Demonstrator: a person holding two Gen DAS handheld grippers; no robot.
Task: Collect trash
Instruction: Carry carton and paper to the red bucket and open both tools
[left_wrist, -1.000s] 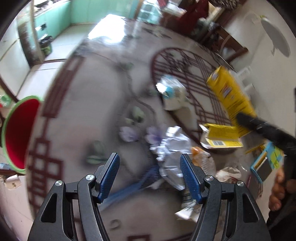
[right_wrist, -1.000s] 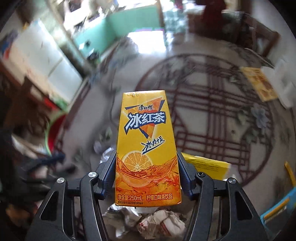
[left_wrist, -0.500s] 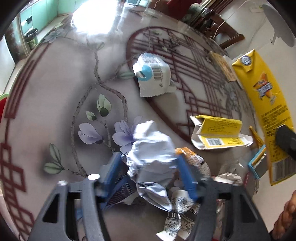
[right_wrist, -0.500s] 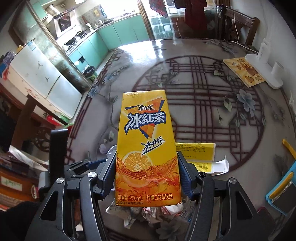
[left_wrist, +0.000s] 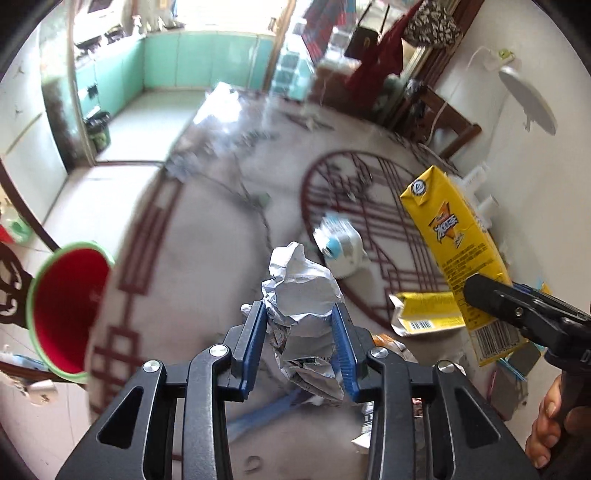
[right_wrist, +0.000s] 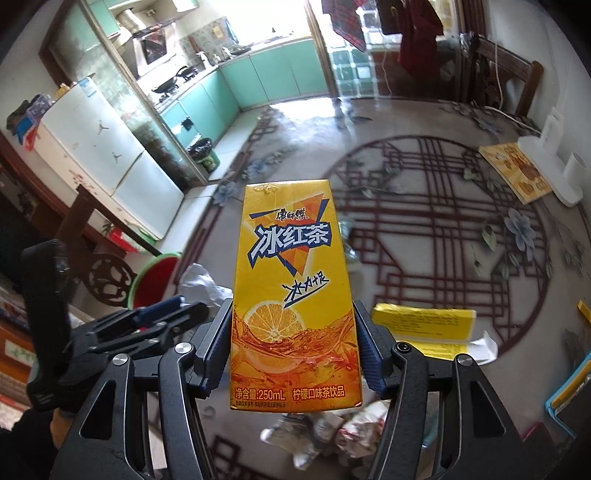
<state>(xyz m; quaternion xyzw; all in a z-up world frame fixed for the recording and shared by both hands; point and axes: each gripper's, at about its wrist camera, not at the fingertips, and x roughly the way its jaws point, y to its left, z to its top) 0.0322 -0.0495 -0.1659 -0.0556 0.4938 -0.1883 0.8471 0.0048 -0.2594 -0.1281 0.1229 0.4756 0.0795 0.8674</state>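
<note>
The left gripper (left_wrist: 300, 338), whose jaws have just been closing, is clenched on a crumpled paper wad (left_wrist: 301, 295); the wad's lower end hangs between the blue pads (left_wrist: 255, 343), covering the litter below. The right gripper (right_wrist: 293, 349) grasps a yellow tea carton (right_wrist: 293, 295) upright, which blocks most of the table (right_wrist: 424, 229) ahead. Below it, crumpled wrappers (right_wrist: 325, 432) are blurred. A flattened yellow box (right_wrist: 424, 326) lies just right of it. Left of both, a red bin (left_wrist: 62, 310) is cut off by the table's rim.

Home: fridge (right_wrist: 110, 162), kitchen cabinets (right_wrist: 258, 77)
</note>
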